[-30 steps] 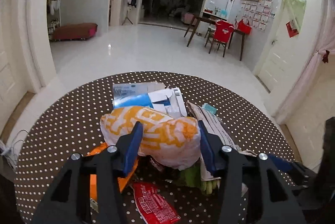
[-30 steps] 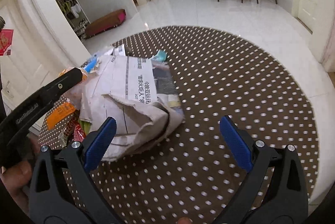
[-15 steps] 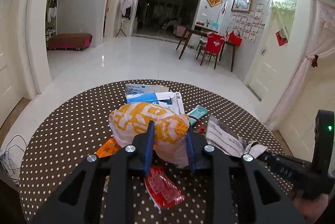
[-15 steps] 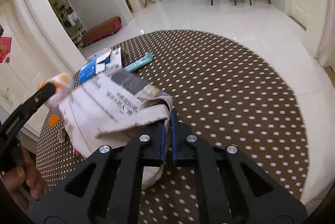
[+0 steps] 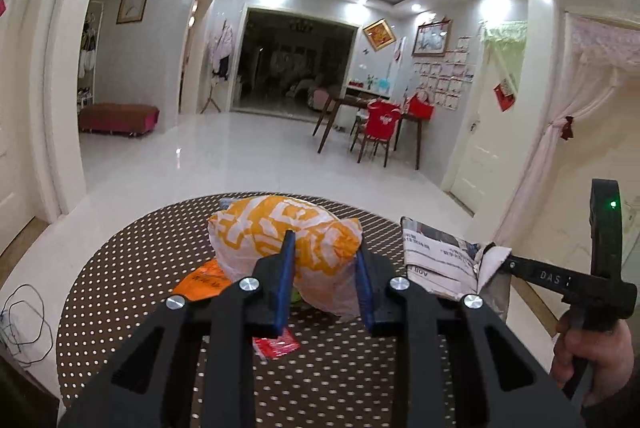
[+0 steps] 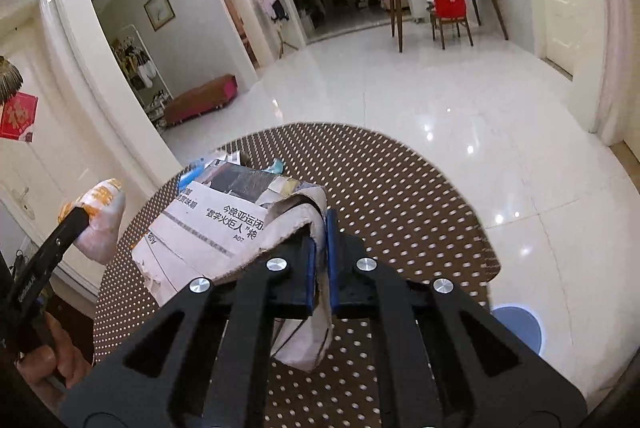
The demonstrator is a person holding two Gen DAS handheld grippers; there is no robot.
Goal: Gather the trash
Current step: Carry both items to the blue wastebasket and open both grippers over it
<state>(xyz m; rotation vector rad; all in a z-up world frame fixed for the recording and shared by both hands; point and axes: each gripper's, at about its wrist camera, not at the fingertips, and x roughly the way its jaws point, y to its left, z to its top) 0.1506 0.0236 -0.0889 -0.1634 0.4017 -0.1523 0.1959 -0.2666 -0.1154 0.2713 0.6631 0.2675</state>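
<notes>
Orange-and-white plastic bag is squeezed between the blue pads of the left gripper, fingers narrowed onto its bulging middle, and it's hanging clear above the polka-dot table. Right gripper has its fingers pinched almost flat together on a folded edge of the crumpled newspaper, which droops off to its left side over the table.

So both hands are loaded, and my read is the step now is carrying this stuff off to wherever the trash goes (no bin in either view, so can't say which way).

Tips, I'd say: keep both grips clamped, since the newspaper is only held by a thin fold and could tear or slide out if swung. Lift it high enough that the loose end doesn't drag the orange wrapper and red packet lying on the table. Those two need another trip.
</notes>
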